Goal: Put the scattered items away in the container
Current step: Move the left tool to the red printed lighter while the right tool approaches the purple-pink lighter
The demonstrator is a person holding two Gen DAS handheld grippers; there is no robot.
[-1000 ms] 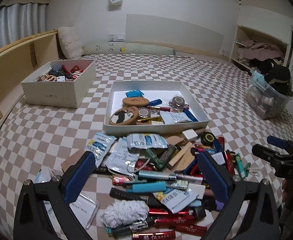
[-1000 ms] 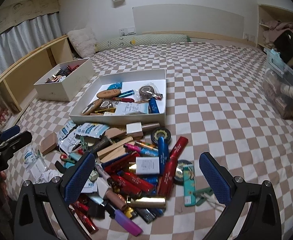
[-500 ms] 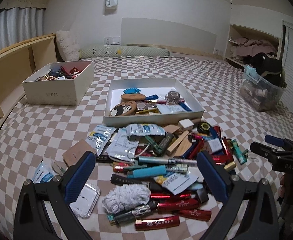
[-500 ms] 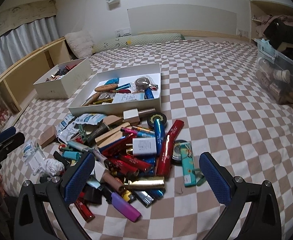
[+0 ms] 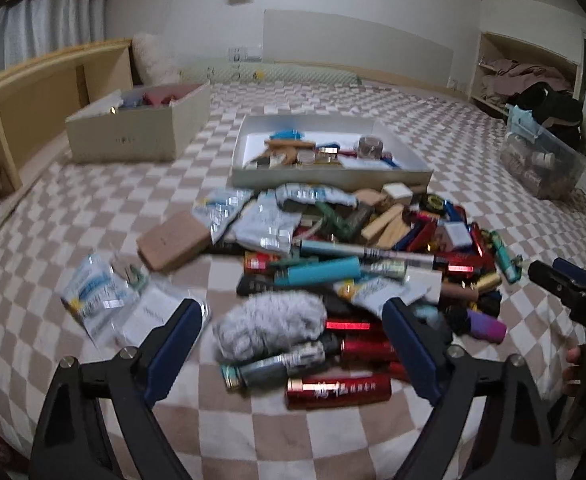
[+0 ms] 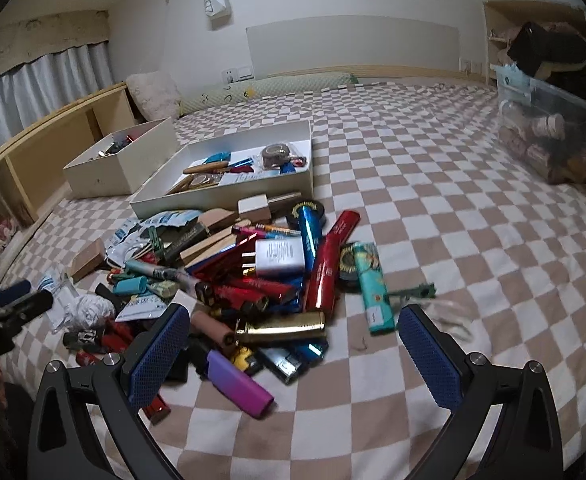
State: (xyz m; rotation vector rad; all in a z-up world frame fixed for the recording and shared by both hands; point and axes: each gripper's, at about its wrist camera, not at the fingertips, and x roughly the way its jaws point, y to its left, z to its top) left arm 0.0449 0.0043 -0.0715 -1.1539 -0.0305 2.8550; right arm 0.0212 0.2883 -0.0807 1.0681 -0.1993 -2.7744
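A heap of small items (image 5: 373, 264) (lighters, red tubes, sachets, wooden blocks) lies on the checked bedcover in front of a shallow white tray (image 5: 333, 178) that holds several things. My left gripper (image 5: 293, 344) hovers low over the heap's near edge. Its jaws are closing, with a white fluffy ball (image 5: 269, 326) and red tubes between them, untouched. My right gripper (image 6: 295, 356) stands open over the heap's (image 6: 261, 276) near side, above a purple lighter (image 6: 239, 384) and a gold lighter (image 6: 285, 326). The tray (image 6: 221, 200) lies beyond.
A deeper white box (image 5: 133, 136) with odds and ends sits at the back left beside a wooden shelf unit (image 5: 33, 92). A clear plastic bin (image 6: 553, 140) stands at the far right. Bare checked bedcover (image 6: 473, 240) stretches to the right of the heap.
Both grippers have sunk and come closer to the heap, which now looks larger. The left jaws have narrowed a little. Nothing has been picked up.
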